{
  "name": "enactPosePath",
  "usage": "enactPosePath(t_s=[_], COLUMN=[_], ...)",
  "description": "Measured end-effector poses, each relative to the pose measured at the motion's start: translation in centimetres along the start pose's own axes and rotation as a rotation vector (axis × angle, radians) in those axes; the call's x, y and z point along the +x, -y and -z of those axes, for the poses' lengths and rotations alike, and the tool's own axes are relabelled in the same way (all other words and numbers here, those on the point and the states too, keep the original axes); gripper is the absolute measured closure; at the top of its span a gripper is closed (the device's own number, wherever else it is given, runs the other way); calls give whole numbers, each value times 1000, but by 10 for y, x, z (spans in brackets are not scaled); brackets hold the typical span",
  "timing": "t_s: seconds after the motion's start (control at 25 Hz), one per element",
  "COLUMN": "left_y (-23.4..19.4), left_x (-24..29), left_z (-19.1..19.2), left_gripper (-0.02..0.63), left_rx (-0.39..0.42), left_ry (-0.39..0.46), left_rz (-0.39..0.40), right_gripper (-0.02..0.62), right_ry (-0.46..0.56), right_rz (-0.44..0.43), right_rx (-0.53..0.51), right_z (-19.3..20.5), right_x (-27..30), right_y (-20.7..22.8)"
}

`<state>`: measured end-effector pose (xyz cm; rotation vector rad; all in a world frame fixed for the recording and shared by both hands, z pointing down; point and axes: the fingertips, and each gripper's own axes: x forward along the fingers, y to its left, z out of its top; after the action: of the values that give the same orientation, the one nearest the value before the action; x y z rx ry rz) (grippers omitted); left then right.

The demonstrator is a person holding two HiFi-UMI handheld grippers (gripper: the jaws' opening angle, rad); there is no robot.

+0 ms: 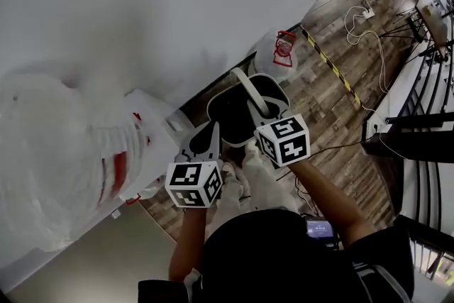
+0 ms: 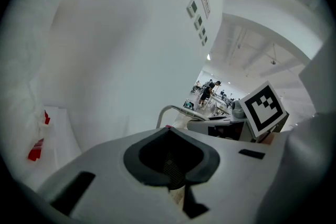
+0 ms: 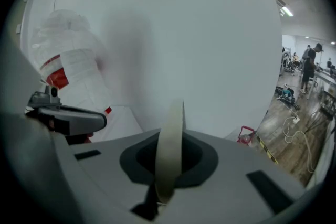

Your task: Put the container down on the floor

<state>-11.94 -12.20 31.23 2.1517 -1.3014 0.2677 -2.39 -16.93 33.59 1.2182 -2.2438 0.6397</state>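
Container point(image 1: 233, 117) first: where is it?
— Out in front of the person, over the plank floor point(image 1: 333, 145), just beside the foot of the white wall point(image 1: 142, 10). I cannot tell whether its base touches the planks.

Who has hold of it?
— Both grippers. The right gripper point(image 1: 252, 110) has its jaws pressed together on the pale handle point(image 1: 248, 90), which stands up between them in the right gripper view. The left gripper point(image 1: 211, 133) sits at the near left rim with its jaws drawn close on it. Just which part they pinch is hard to read.

Edges around it?
— The wall runs along the left. White sacks point(image 1: 64, 152) with red print crowd the near left. A smaller white bundle point(image 1: 280, 46) with red marks sits at the wall farther off.

Open room?
— To the right. Bare planks reach as far as a yellow-and-black stripe point(image 1: 330, 67). Loose cables point(image 1: 369, 39) lie beyond it, and dark table frames point(image 1: 411, 135) stand at the right edge.
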Motion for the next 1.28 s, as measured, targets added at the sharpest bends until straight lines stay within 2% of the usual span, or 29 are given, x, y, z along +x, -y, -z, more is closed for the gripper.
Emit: enactPosePath(t_s=[0.16, 0.48, 0.76, 0.96, 1.28], left_y=[-12, -23, -40, -60, -83], left_x=[16, 56, 85, 100, 113], left_z=[11, 83, 121, 141, 197], left_gripper=[592, 592, 592, 592, 592], left_rx=[-39, -109, -156, -101, -198], left_ry=[-14, -131, -161, -165, -221], left_rz=[-22, -27, -45, -98, -115], right_gripper=[565, 565, 565, 565, 565], right_ry=[-61, -166, -250, -301, -381], right_rz=[-10, -8, -22, -26, -27], right_rx=[-10, -4, 14, 3, 16], right_z=[17, 67, 115, 150, 206], right_x=[26, 65, 91, 112, 136], right_y=[10, 33, 44, 49, 52])
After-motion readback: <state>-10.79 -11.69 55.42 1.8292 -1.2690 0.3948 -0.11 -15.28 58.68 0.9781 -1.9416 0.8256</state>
